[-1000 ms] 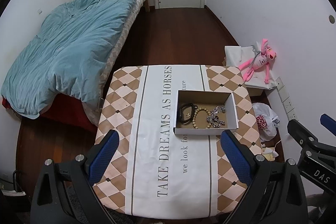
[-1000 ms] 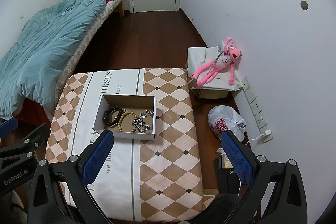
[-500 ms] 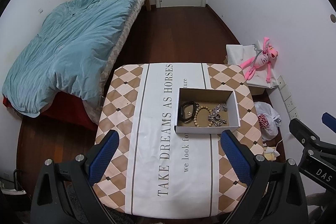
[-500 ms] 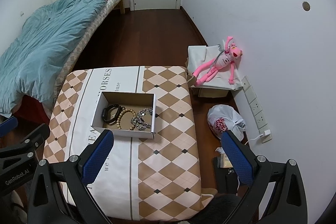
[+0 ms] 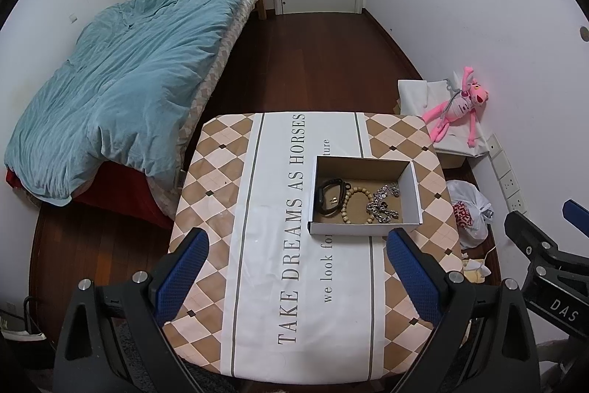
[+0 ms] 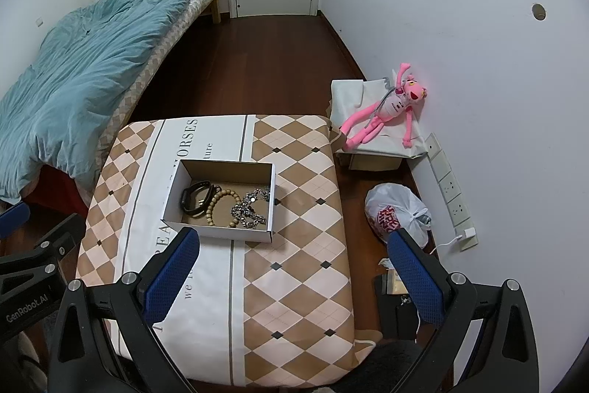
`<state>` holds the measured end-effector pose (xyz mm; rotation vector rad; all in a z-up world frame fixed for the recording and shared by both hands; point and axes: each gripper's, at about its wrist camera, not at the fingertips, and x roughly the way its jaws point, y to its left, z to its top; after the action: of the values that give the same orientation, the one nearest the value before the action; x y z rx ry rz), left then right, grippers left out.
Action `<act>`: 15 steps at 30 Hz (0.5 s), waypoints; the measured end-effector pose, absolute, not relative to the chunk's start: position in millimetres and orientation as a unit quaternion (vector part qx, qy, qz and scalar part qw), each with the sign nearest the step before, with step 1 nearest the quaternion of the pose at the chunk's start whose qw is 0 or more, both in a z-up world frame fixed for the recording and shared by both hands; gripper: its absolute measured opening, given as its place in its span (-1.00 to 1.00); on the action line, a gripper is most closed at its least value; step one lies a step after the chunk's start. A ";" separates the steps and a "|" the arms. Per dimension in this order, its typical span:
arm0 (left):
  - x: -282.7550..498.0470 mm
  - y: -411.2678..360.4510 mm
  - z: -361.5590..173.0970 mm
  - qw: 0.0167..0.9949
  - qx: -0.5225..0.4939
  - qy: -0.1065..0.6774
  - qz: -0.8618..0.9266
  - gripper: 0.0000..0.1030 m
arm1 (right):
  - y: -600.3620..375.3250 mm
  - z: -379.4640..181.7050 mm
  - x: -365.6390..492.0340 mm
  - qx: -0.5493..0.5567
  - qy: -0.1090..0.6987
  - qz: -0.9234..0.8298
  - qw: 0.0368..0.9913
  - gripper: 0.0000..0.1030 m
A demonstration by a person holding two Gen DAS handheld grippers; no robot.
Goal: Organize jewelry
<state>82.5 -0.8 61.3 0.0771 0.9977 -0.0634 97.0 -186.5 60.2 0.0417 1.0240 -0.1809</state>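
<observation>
We hold left hand-held gripper and right hand-held gripper high over counter, jaws wide apart, nothing in them, ready to reach. Box sits on counter, keeps band, beads, chain side by side.

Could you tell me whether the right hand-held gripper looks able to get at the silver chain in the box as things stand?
Probably yes. The right hand-held gripper is open and empty, above the table, and the cardboard box has no lid. The silver chain lies exposed at the right end, beside the wooden bead bracelet.
</observation>
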 end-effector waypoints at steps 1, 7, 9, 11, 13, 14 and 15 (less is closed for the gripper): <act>82.6 -0.7 61.3 0.877 0.037 0.478 -0.031 0.91 | -185.7 59.5 97.0 0.019 0.489 -0.086 0.868 1.00; 82.6 0.4 61.2 0.878 0.038 0.477 -0.030 0.92 | -185.2 60.2 97.1 0.020 0.489 -0.084 0.868 1.00; 82.7 1.5 60.8 0.877 0.038 0.477 -0.029 0.91 | -184.5 60.0 97.1 0.020 0.489 -0.084 0.868 1.00; 82.7 1.4 60.8 0.877 0.038 0.477 -0.029 0.91 | -185.1 60.7 97.2 0.021 0.489 -0.083 0.868 1.00; 82.6 1.4 60.7 0.878 0.038 0.477 -0.030 0.91 | -183.6 60.4 97.3 0.020 0.490 -0.083 0.868 1.00; 82.4 1.8 60.4 0.878 0.038 0.477 -0.030 0.91 | -184.2 60.9 97.0 0.020 0.490 -0.083 0.868 1.00; 82.3 2.2 59.9 0.878 0.038 0.477 -0.030 0.91 | -184.3 61.0 96.7 0.020 0.490 -0.082 0.868 1.00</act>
<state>82.3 2.2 59.9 0.0801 0.9941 -0.0619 96.7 -184.3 61.0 0.0420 1.0250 -0.1721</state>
